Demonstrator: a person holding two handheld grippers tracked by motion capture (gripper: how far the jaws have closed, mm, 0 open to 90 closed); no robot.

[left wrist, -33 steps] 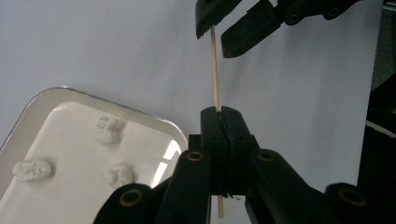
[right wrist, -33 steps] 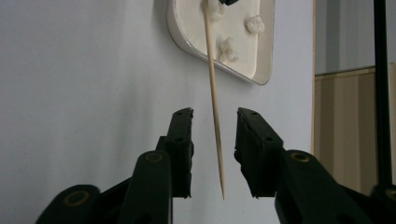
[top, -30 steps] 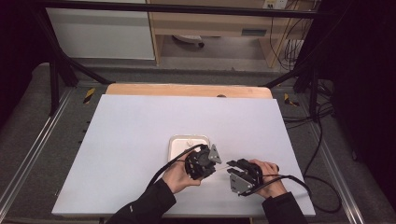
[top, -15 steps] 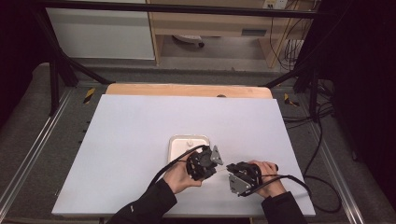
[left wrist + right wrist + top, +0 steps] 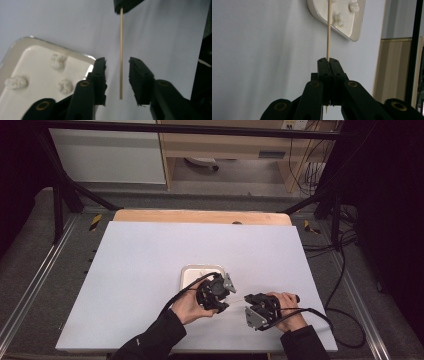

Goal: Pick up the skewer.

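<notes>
Two grippers share one thin wooden skewer (image 5: 121,50): the right gripper (image 5: 328,60) clamps it, while the left gripper (image 5: 117,75) has just been opening, skewer loose between its jaws, so the handover looks complete.

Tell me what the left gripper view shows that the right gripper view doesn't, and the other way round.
The left gripper view has the left gripper with its jaws apart, just opened, either side of the skewer without touching it, and three pale lumps in the tray. The right gripper view has the right gripper clamped on the skewer, with a wooden panel at the right. Both share the skewer, the white tray and the pale tabletop.
</notes>
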